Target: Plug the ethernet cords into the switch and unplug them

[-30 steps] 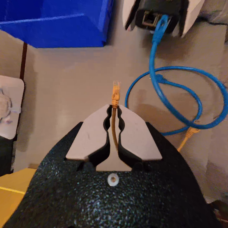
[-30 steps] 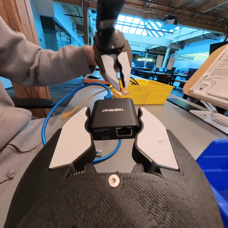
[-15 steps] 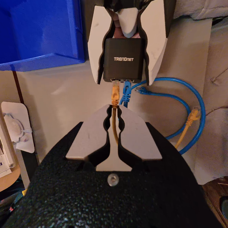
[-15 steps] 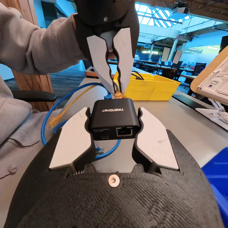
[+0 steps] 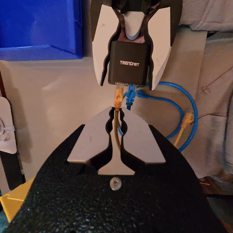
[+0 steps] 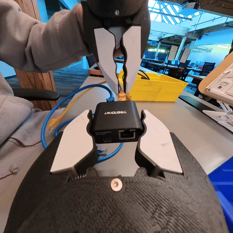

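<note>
My right gripper (image 6: 116,111) is shut on the small black switch (image 6: 116,119) and holds it over the grey table (image 6: 182,132). The switch also shows in the left wrist view (image 5: 128,64), between the right gripper's white fingers (image 5: 99,53). My left gripper (image 5: 117,108) is shut on the orange ethernet cord (image 5: 116,126) just behind its plug (image 5: 118,97), whose tip is at the switch's left port. A blue cord's plug (image 5: 130,97) sits in the port beside it. The blue cord (image 5: 186,100) loops on the table, and the orange cord's other plug (image 5: 186,121) lies inside the loop.
A blue bin (image 5: 40,29) stands beside the switch, also at the right wrist view's lower right (image 6: 221,189). A yellow bin (image 6: 157,88) stands behind the left gripper. A person's grey sleeve (image 6: 44,41) and clothing border the table. A white stand (image 6: 221,113) sits at the right.
My left gripper swung the orange plug from free air over the table up to the switch and pushed its tip to the left port. The right gripper kept hold of the switch.
</note>
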